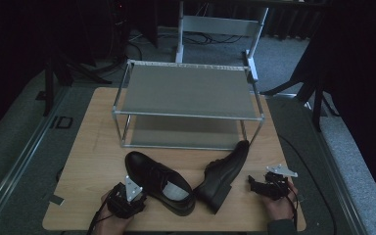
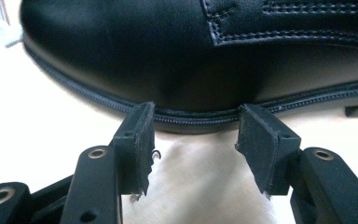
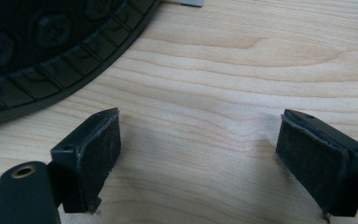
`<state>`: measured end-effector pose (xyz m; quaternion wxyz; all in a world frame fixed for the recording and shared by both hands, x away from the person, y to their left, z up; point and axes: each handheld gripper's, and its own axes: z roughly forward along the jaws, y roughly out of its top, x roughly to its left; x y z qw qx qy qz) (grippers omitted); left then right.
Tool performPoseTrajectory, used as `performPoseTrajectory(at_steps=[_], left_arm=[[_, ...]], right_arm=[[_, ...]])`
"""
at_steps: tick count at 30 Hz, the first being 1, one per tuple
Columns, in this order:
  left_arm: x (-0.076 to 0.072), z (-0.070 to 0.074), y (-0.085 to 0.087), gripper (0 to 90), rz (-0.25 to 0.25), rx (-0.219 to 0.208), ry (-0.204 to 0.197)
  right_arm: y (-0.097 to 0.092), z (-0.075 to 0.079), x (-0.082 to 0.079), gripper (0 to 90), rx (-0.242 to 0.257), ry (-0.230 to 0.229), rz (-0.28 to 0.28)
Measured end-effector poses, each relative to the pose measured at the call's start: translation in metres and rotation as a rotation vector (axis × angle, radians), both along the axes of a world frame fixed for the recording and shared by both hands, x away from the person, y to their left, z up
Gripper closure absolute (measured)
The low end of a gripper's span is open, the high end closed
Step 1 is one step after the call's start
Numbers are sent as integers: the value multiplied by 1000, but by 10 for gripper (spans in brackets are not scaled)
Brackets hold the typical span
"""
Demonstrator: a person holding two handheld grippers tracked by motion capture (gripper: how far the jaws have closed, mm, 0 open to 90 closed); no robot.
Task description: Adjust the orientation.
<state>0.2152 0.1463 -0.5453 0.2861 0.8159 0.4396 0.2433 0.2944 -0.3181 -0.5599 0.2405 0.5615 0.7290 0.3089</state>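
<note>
Two black leather shoes are seen on the wooden table point(image 1: 93, 147). The upright shoe point(image 1: 159, 182) lies at the front left, and the left gripper point(image 1: 133, 195) is held right at its side by the left hand point(image 1: 111, 215); its jaws are spread wide, with the pads at the sole's welt but not pressed on it. The tipped shoe point(image 1: 223, 175) is laid on its side just right of the first, its sole turned towards the right gripper point(image 1: 252, 183), whose jaws are also parted over bare wood. Behind both shoes, a two-tier metal rack point(image 1: 188, 92) is placed.
</note>
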Motion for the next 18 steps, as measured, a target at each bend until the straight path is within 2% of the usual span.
performPoseTrajectory(at_steps=[2,3,5,7,10,13,16,18], left_arm=[[6,0,0,491,8,-10,-1],[10,0,-2,541,2,-4,-2],[11,0,-5,563,1,4,-10],[10,-1,-10,651,-3,13,-20],[9,-2,-13,684,2,9,-21],[5,0,-14,636,-67,-46,17],[-1,0,-19,607,-101,-58,25],[-5,0,-21,610,-134,-64,33]], right_arm=[[0,0,0,134,0,0,0],[0,0,0,134,0,0,1],[0,0,0,134,0,0,1],[0,0,0,134,0,0,2],[0,0,0,134,0,0,2],[0,0,0,134,0,0,2],[0,1,0,142,-1,6,2],[0,2,0,184,-3,14,-3]])
